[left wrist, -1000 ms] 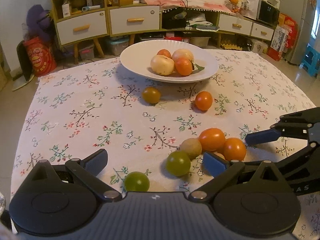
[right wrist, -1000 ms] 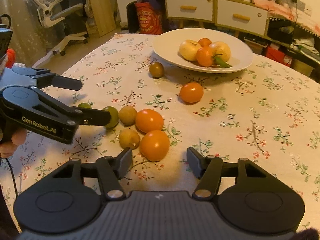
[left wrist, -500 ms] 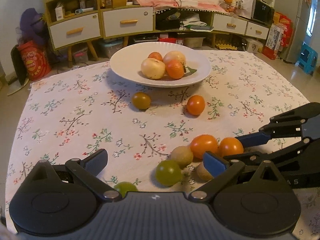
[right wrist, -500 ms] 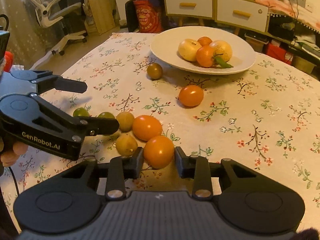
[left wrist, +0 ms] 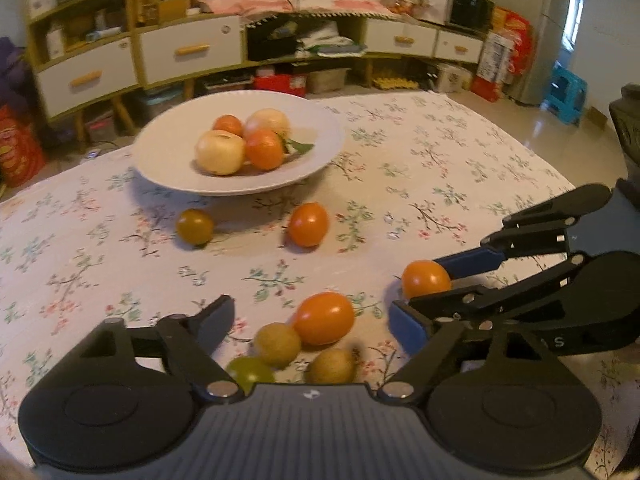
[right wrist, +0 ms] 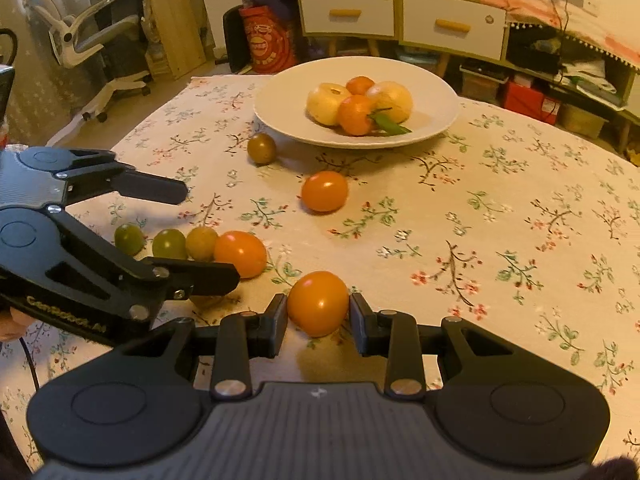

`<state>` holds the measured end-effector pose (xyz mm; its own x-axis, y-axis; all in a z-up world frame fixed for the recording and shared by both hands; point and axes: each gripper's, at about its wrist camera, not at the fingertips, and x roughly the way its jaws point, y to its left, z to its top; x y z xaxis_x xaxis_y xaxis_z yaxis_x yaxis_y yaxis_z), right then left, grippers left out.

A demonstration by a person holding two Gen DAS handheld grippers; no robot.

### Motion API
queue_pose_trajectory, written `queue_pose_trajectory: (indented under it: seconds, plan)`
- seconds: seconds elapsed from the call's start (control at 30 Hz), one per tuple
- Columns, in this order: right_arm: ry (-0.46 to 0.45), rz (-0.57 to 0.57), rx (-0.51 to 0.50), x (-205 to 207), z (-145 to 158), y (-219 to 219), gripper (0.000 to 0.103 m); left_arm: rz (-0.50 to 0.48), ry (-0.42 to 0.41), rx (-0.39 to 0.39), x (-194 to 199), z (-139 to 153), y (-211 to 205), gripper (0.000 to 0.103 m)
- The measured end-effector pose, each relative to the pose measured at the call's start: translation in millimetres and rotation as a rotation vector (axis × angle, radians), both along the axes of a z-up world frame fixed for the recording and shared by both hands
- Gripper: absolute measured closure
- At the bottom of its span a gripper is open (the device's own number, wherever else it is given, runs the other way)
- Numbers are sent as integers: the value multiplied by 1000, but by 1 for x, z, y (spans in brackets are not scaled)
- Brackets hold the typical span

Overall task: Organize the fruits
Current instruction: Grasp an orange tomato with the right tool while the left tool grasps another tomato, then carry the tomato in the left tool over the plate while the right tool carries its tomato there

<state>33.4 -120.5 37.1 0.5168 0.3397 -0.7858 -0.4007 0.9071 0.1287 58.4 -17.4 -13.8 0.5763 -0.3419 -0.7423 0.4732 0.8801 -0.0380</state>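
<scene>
Left wrist view: left gripper [left wrist: 310, 320] jaws apart, having just been narrowing, over a cluster of orange tomato [left wrist: 324, 318], two yellowish fruits and green tomato [left wrist: 250, 372] on the floral tablecloth [left wrist: 440, 168]; nothing gripped. White plate [left wrist: 160, 160] of fruit stands beyond.

Right wrist view: right gripper [right wrist: 319, 314] clamped on an orange fruit [right wrist: 318, 302], having just closed, near the cluster and well short of the plate.

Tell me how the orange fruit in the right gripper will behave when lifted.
The orange fruit looks round and glossy, so it may slip or roll free. The right gripper pinches only its sides. It seems soft-skinned, so hard squeezing could bruise it.
</scene>
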Motion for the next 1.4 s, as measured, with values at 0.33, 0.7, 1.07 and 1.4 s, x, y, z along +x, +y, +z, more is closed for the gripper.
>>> queue_pose_trajectory:
  seconds: [0.33, 0.7, 1.07, 1.4]
  plan:
    - [-1, -11, -18, 0, 0, -10, 73, -49, 41, 44, 5, -9, -14, 53]
    - [-2, -10, -18, 0, -1, -10, 73, -30, 57, 55, 8, -13, -15, 66]
    - [-2, -13, -22, 0, -3, -12, 73, -12, 64, 37, 11, -16, -12, 80]
    - [-2, -14, -22, 0, -2, -12, 73, 2, 67, 27, 12, -14, -11, 81]
